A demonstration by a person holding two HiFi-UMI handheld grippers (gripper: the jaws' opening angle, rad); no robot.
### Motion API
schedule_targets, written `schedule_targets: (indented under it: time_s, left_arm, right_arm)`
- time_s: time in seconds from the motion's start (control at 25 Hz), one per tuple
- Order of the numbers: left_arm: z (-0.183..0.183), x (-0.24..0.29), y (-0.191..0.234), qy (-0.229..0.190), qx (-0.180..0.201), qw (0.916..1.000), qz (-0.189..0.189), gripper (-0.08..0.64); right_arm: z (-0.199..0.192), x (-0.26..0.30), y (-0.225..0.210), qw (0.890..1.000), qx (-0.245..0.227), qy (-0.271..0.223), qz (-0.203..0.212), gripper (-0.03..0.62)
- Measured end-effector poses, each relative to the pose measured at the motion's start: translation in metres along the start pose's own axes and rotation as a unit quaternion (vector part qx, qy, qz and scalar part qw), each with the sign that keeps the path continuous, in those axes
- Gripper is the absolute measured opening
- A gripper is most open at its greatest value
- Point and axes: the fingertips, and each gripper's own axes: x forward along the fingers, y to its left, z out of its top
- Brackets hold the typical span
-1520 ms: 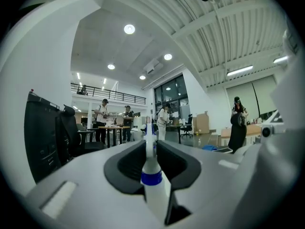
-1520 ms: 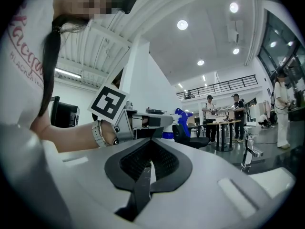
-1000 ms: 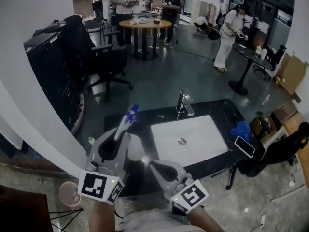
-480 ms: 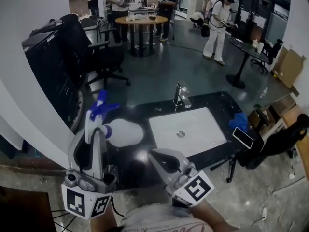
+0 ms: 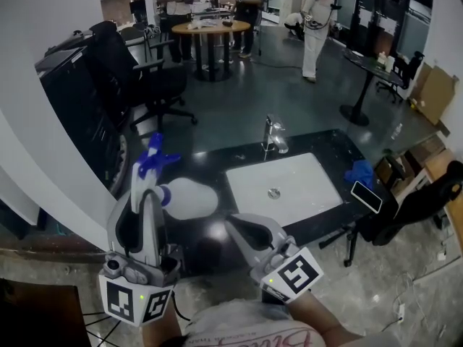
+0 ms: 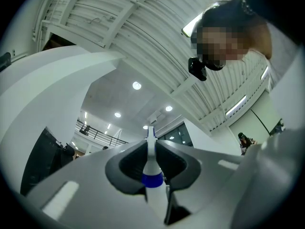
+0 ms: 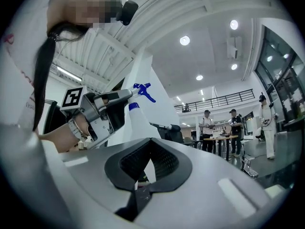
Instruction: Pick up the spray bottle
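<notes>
The spray bottle (image 5: 187, 198) has a white body and a blue trigger head. My left gripper (image 5: 142, 196) is shut on its neck, just past the blue collar (image 6: 152, 179), and holds it tilted over the left part of the black counter (image 5: 217, 161). The nozzle points up and away in the left gripper view. From the right gripper view the bottle (image 7: 139, 120) and the left gripper (image 7: 112, 107) show at the left. My right gripper (image 5: 243, 231) hovers to the right of the bottle, apart from it, shut with nothing in it (image 7: 149, 138).
A white sink basin (image 5: 307, 194) with a chrome faucet (image 5: 273, 136) lies in the counter to the right. A blue cloth (image 5: 359, 173) and a phone (image 5: 367, 197) lie at the counter's right end. An office chair (image 5: 148, 85) and a dark cabinet (image 5: 76, 114) stand behind on the left.
The left gripper has risen and tipped upward with the bottle, which now sits higher and further left. The right gripper has hardly moved. A person in the background has walked left.
</notes>
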Motion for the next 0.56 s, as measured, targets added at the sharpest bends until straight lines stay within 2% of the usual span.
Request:
schedule_targets:
  time_s: [0.56]
  left_arm:
    - [-0.0033, 0.0073, 0.0034, 0.0, -0.006, 0.9999, -0.011, 0.058]
  right_arm:
    - [0.0048, 0.0053, 0.0044, 1.0, 0.0, -0.01, 0.001, 0.0]
